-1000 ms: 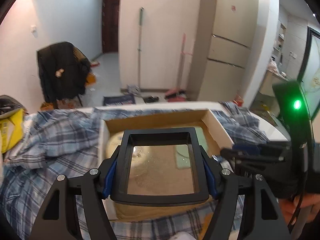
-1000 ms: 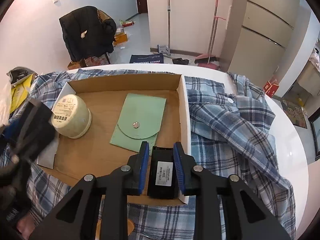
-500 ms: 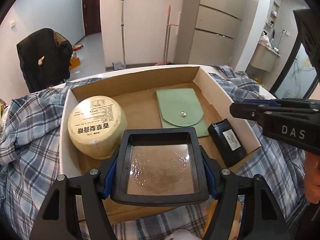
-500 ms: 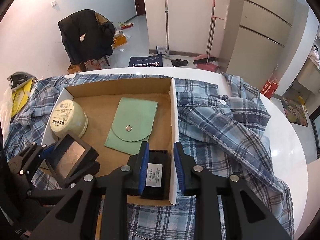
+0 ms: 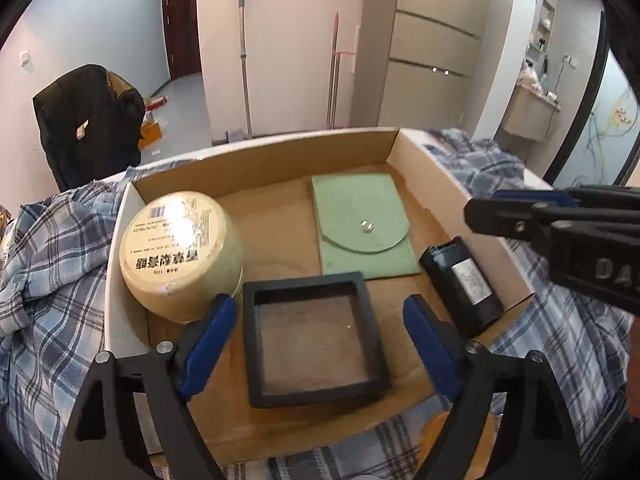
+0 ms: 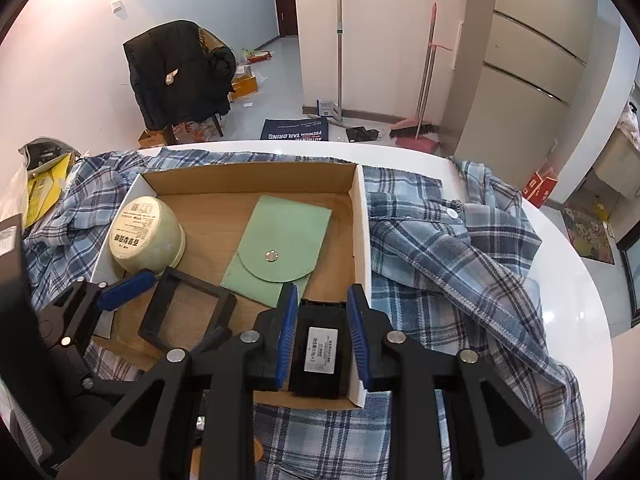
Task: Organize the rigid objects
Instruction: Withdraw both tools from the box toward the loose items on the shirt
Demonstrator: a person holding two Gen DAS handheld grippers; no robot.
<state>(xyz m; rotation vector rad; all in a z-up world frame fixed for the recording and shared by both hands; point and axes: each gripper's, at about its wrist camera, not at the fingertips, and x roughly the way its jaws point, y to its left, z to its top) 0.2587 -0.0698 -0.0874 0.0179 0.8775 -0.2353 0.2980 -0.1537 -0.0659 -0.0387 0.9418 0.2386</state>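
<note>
Release under way: left tongs [image 5: 318,330] have just been opening and stand wide, clear of the frame [image 5: 316,338] lying flat in the box [image 5: 448,184]; withdraw straight up without nudging it. Right tongs [image 6: 322,330] grip the battery [image 6: 320,350] at the box's right wall. Count: one jar [image 5: 180,252], one frame, one pouch [image 5: 362,224], one battery.

The left gripper [image 5: 318,334] pointed steeply down, its jaws having just opened, pads clear at 9 and 3 o'clock, while the right gripper [image 6: 323,332], at its 2 o'clock, stood narrow.
</note>
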